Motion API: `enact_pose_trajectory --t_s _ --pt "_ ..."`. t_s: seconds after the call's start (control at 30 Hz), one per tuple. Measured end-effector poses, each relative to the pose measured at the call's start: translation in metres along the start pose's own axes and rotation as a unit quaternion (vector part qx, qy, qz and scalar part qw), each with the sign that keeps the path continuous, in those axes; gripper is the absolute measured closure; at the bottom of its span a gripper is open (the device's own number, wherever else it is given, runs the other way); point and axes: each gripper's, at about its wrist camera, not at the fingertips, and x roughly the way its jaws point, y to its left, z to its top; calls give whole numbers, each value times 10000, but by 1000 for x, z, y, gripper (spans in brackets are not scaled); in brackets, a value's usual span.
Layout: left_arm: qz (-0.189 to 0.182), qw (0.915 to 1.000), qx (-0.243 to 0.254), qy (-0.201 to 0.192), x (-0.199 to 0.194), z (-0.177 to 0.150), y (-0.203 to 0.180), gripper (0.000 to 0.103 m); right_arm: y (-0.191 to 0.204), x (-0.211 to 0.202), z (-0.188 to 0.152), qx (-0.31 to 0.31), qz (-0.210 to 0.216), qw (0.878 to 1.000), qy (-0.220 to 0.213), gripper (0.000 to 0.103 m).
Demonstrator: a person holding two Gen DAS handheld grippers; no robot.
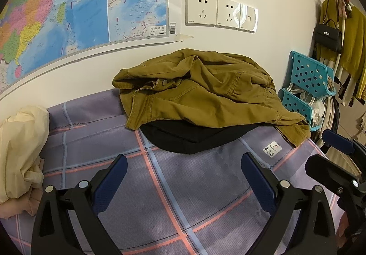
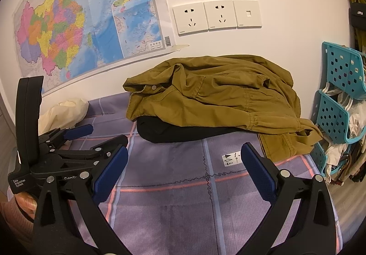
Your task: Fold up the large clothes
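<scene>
Blue-padded fingers [image 1: 109,177] low in the frame, spread wide, nothing between them: left gripper [image 1: 183,172] released and empty, hanging over the bare checked purple sheet [image 1: 160,209]. Same picture for the right gripper [image 2: 184,163] in the right wrist view: jaws apart, holding nothing, only sheet and a small white label [image 2: 231,157] beneath. Each tool also visible at the edge of the other's frame, side by side and near each other.

Further up, in the middle of both frames, the olive-brown jacket [image 1: 205,92], crumpled in a heap against the wall, one snap button [image 1: 164,82] showing, a sleeve or hem trailing toward the lower right of the heap. Under it, a black garment [image 1: 189,138], partly covered, seemingly flat or already folded; hard to tell which.

Probably the very start of the fold: jacket not yet touched, not yet spread. Next move likely a reach forward with both tools, then a grip on two well-separated edges of the jacket (collar side and trailing hem, perhaps), then a pull toward the free sheet for flattening.

Possible troubles: black garment dragged along with the jacket; the cream-coloured cloth bundle [image 1: 20,154] at the left edge taking some space; the turquoise perforated baskets [image 2: 338,99] at the right edge, just beside the trailing hem. Behind all, on the wall, a coloured map [image 2: 80,26] at upper left and white sockets [image 2: 217,16] above the heap, both out of the way.
</scene>
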Motion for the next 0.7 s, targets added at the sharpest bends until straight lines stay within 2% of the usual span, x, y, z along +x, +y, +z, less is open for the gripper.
enact_pose_trajectory --t_s 0.7 --pt "-2 10000 -22 -2 -2 1 2 7 0 2 0 -2 29 10000 19 5"
